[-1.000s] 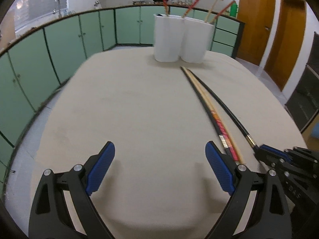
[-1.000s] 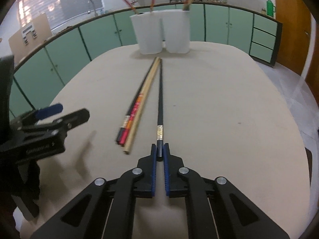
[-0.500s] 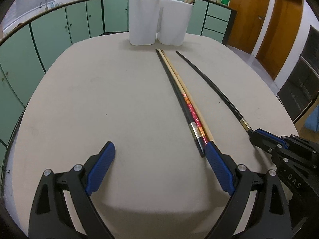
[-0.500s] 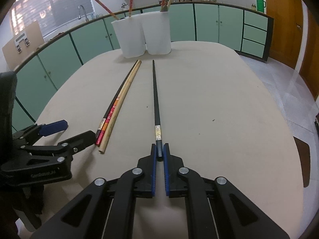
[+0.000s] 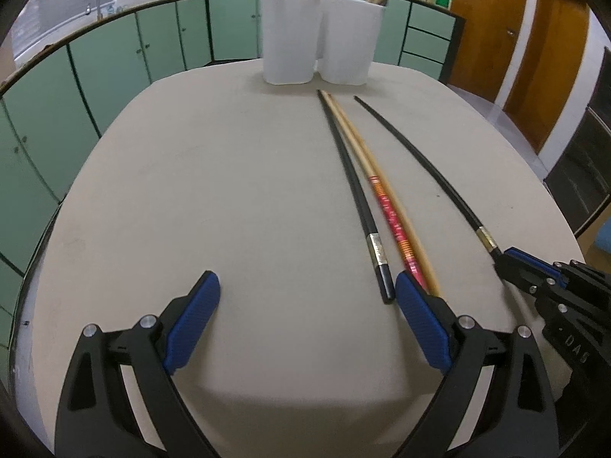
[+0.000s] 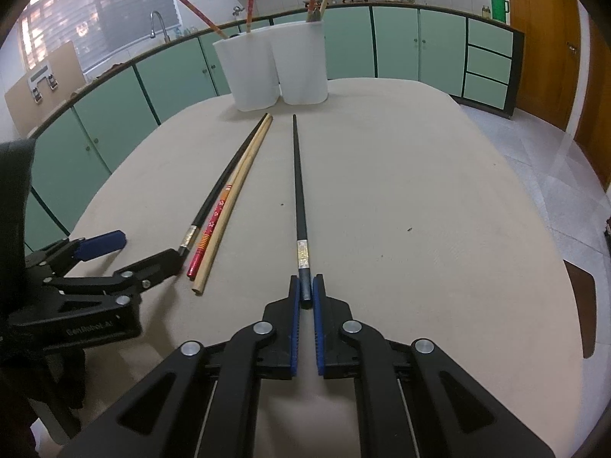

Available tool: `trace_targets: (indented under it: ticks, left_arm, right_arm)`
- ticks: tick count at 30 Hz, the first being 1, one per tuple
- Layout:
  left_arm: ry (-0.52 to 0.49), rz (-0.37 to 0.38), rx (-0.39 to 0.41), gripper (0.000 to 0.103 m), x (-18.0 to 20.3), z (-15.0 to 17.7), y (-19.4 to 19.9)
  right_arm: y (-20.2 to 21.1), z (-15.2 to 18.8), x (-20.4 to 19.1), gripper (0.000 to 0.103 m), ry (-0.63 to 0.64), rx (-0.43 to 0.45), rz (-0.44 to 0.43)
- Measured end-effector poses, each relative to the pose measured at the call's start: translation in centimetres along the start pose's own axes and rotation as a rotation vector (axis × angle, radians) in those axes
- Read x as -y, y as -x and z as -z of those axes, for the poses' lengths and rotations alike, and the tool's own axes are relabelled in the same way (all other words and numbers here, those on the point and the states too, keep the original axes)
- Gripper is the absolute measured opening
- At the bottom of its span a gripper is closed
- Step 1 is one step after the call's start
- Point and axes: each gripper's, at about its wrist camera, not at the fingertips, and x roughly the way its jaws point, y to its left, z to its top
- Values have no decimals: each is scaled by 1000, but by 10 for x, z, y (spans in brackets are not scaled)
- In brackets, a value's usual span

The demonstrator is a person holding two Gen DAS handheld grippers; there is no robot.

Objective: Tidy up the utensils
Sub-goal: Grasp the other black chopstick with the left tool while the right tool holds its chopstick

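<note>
On a beige kitchen table [image 6: 439, 198], with the twin white utensil holders [image 6: 273, 68] at its far end as the fixed mark, the left gripper [image 5: 305, 328] hovers low at the near edge, well short of the holders, its blue-padded jaws spread wide with nothing between them. Just ahead of its right pad lie three chopsticks in a tight bundle, tips aimed at the holders: a black chopstick with a silver band [image 5: 357, 198], a red patterned chopstick [image 5: 393, 225] and a plain bamboo chopstick [image 5: 355, 141]. To the right of that bundle, also pointing toward the holders, a second black chopstick [image 6: 299, 198] is pinched by its butt end in the right gripper [image 6: 305, 292], jaws pressed together on it; whether its far tip rests on the table cannot be told. The risks look plain enough: gripped only at its very end, the long stick could swing or slip out when lifted, and its tip could strike a holder rim or the chopsticks already standing inside. The left jaws, closing on three touching sticks, could grab more than one or roll the bundle apart.
</note>
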Motion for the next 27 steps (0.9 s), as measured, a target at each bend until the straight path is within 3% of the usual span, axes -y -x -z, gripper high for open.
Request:
trace_targets:
  ticks: [4,11,27]
  left_arm:
    - [16,-18,2,91,-10,3,5]
    - [-27,27,5,88,-5,5,7]
    - [-48,32,16,55,4,2,4]
  right_arm:
    - [1,1,2,8,-4,0,-19]
    - [4,4,-7,21,69,-7,-31]
    - [3,3,-4,19,72,-9,-17]
